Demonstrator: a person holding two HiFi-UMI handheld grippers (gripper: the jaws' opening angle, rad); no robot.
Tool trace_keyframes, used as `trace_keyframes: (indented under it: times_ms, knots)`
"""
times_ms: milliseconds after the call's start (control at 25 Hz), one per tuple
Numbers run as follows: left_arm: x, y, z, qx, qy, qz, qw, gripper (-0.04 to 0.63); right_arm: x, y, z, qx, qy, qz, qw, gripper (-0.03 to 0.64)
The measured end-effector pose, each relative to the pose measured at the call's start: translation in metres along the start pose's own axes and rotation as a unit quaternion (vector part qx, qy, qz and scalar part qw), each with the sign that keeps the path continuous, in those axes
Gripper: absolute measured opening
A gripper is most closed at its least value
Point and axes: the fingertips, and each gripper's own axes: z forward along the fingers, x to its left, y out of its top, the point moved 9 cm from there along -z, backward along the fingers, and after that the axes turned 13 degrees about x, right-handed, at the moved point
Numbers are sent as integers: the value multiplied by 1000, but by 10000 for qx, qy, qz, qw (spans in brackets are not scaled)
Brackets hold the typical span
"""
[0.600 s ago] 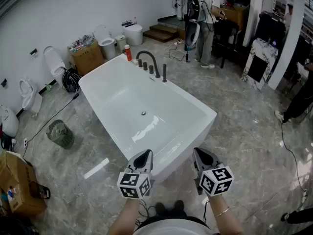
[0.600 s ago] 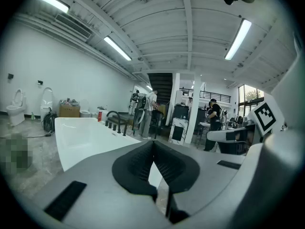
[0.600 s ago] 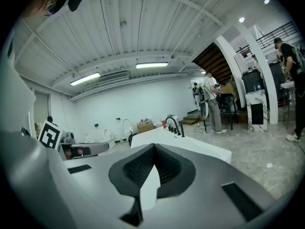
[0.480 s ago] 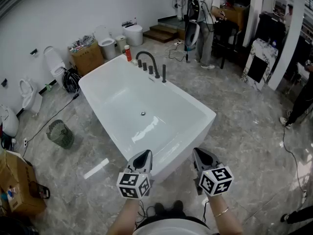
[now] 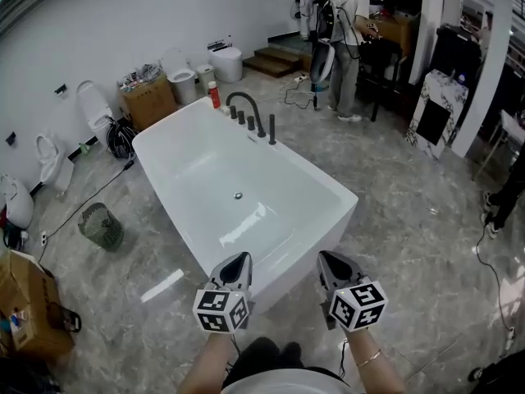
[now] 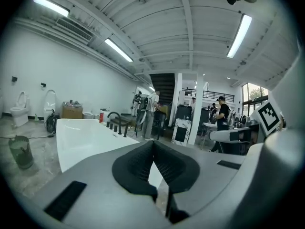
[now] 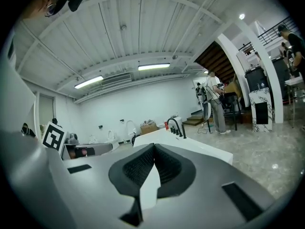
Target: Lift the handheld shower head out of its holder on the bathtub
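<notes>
One bathtub (image 5: 197, 167), two tools (image 5: 243, 256) (image 5: 322, 255)

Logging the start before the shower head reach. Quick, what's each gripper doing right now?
Left gripper: closed, holding nothing.
Right gripper: closed, holding nothing.

We see a mesh wastebasket (image 5: 100, 226) on the marble floor (image 5: 410, 212), a cardboard box (image 5: 149, 101) against the wall (image 5: 123, 23), and a person (image 5: 349, 48) standing beyond.
</notes>
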Motion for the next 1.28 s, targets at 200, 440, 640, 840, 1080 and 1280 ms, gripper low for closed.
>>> trace_keyframes:
  times_ms: [200, 440, 640, 840, 1080, 1280]
  knots:
    - [-4, 9, 13, 72, 44, 24, 10000, 20, -15, 6, 4, 63, -59, 69, 9999, 8]
    - [23, 18, 61, 226, 28, 11, 9997, 20, -42, 16, 50, 136, -63, 140, 9998, 28]
    - [62, 43, 120, 224, 4, -51, 9997, 20, -69, 41, 112, 243, -73, 141, 9996, 34]
    - [115, 77, 185, 230, -85, -94, 9997, 20, -93, 79, 198, 396, -93, 96, 9991, 41]
    - [165, 109, 245, 247, -207, -63, 9995, 20, -111, 114, 280, 440, -158, 97, 9989, 48]
    - [192, 123, 270, 358, -231, -127, 9990, 20, -118, 137, 318, 486, -174, 159, 9985, 63]
